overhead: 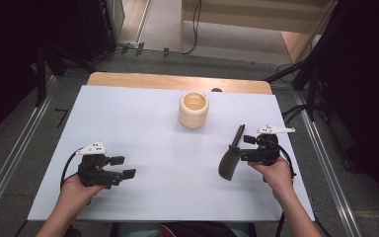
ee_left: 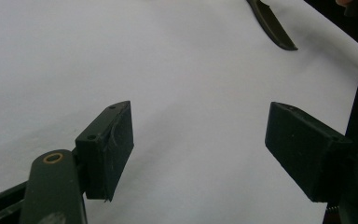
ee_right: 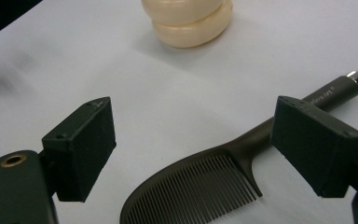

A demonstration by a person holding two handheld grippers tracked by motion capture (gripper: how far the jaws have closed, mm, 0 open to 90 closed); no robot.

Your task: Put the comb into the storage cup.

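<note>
While both jaws gape wide, the right hand-held gripper [overhead: 246,148] hovers beside the dark comb [overhead: 231,157] on the white worktop [overhead: 143,128]; the left hand-held gripper [overhead: 122,167] is wide too, grey floor [overhead: 24,143] around.

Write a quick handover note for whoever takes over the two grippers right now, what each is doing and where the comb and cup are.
Left gripper: open, nothing between its jaws, low over the white table at the near left.
Right gripper: open, jaws either side of the dark comb near its handle, not closed on it.
Comb lies flat on the table at the right, handle pointing away.
Cream ribbed cup stands upright at the far centre; nothing shows in its mouth.
Done: nothing gripped yet. Left: probably grip the comb and take it to the cup.
</note>
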